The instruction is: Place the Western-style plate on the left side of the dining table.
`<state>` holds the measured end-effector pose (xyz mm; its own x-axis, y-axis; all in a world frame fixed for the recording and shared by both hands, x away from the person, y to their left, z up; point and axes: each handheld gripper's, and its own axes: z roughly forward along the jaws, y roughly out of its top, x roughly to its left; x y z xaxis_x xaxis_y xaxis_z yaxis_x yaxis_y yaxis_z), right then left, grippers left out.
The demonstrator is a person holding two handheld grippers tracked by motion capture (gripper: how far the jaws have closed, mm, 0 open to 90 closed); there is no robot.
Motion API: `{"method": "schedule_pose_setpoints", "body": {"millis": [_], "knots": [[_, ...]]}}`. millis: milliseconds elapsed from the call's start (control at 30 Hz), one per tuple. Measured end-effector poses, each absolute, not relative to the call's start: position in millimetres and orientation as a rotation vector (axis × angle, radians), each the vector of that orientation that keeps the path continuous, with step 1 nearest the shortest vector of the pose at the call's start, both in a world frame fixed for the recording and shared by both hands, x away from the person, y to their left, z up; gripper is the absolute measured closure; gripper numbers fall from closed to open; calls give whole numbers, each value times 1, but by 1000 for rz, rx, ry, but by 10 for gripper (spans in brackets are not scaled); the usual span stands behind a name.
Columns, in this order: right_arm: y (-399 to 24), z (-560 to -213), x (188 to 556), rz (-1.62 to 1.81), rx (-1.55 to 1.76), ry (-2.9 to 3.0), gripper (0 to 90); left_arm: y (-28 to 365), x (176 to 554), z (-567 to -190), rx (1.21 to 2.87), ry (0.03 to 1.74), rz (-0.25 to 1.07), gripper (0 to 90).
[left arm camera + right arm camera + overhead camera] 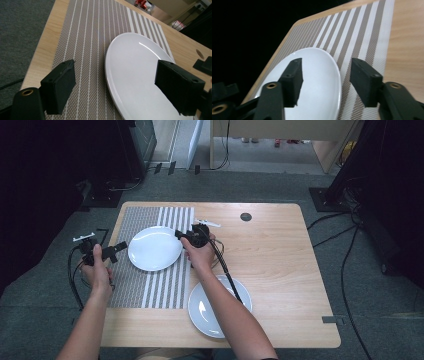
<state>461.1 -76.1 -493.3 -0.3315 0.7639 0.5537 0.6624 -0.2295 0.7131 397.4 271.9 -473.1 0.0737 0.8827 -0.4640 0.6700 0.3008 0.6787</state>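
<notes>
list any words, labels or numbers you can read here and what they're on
None: no readable text. The two plates, the striped mat and the table are bare of print. The red and pink items on the floor beyond the table are too blurred to read.

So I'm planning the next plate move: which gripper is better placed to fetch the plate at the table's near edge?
Probably the right gripper: its forearm already passes over that plate.

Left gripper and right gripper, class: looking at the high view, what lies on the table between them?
In the high view, a white plate on the striped placemat lies between the left gripper and the right gripper; both stand open.
</notes>
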Motion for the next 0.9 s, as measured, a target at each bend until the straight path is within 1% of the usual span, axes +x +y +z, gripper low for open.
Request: {"method": "schedule_pose_setpoints", "body": {"millis": [67, 167, 200, 267, 433, 667, 900], "knots": [[-80, -486, 457, 1555, 1701, 1918, 341, 269, 391, -474, 1467, 1652, 295, 144], [-84, -479, 453, 1502, 1676, 1939, 324, 266, 385, -474, 1497, 1641, 286, 131], [-90, -474, 447, 1525, 1644, 1956, 286, 263, 377, -472, 1506, 1623, 294, 109], [-95, -471, 441, 1530, 1621, 1964, 274, 259, 370, -469, 1527, 1598, 316, 107], [-108, -465, 430, 1548, 1604, 1989, 263, 251, 354, -461, 1592, 1530, 358, 101], [-125, -461, 415, 1530, 1563, 2029, 263, 242, 334, -464, 1660, 1475, 367, 96], [-150, -456, 398, 1518, 1512, 2018, 244, 240, 302, -470, 1712, 1400, 373, 96]]}}
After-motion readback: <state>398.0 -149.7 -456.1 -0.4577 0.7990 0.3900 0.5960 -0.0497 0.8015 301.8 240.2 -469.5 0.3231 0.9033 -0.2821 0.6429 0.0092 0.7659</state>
